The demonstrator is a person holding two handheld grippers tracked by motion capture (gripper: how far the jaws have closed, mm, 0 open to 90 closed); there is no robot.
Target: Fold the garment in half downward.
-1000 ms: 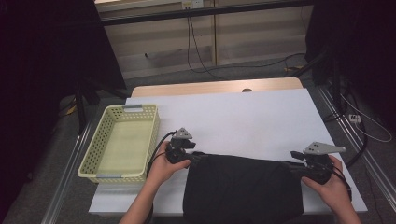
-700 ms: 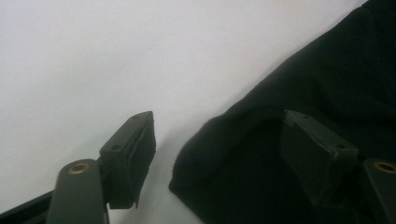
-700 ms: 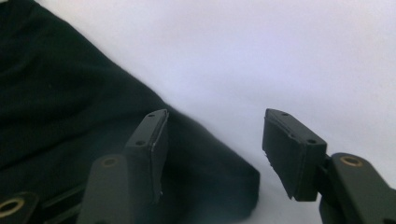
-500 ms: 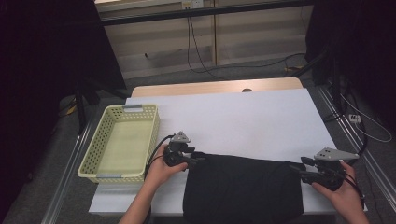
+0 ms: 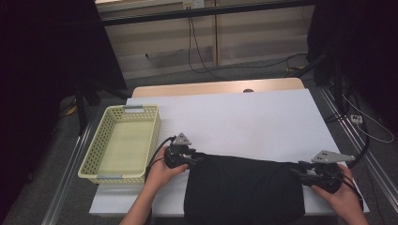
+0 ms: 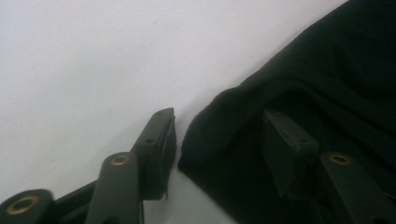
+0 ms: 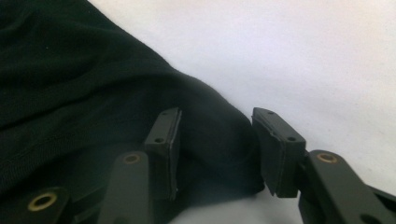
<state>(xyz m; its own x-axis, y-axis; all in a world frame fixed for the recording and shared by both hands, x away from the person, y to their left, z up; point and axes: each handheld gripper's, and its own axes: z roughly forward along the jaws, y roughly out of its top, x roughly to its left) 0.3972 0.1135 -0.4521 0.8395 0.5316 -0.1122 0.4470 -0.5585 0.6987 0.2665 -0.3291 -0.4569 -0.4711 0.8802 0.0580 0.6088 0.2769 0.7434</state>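
Cloth: we have a black cloth (image 5: pixel 244 190) lying flat on the near half of the white table (image 5: pixel 244 117), its near edge reaching the table's front edge, so that both far corners are within easy reach.
Left gripper: our left gripper (image 5: pixel 180 154) sits at the cloth's far left corner; in the left gripper view its fingers (image 6: pixel 156 140) are spread, one on bare table beside the hem and the other over the cloth, so the corner lies between them, not yet pinched.
Right gripper: our right gripper (image 5: pixel 319 172) sits at the far right corner; in the right gripper view its fingers (image 7: pixel 275 140) stand apart on either side of the rounded corner fold, with no squeeze on it yet.
Why so: we judge that we take both far corners at once so the cloth can be lifted evenly and folded toward us without skewing.
Basket: a pale yellow basket (image 5: pixel 101 166) stands at the table's left, apart from the cloth, likely where it goes once folded.
Next: closing both pairs on the corners.
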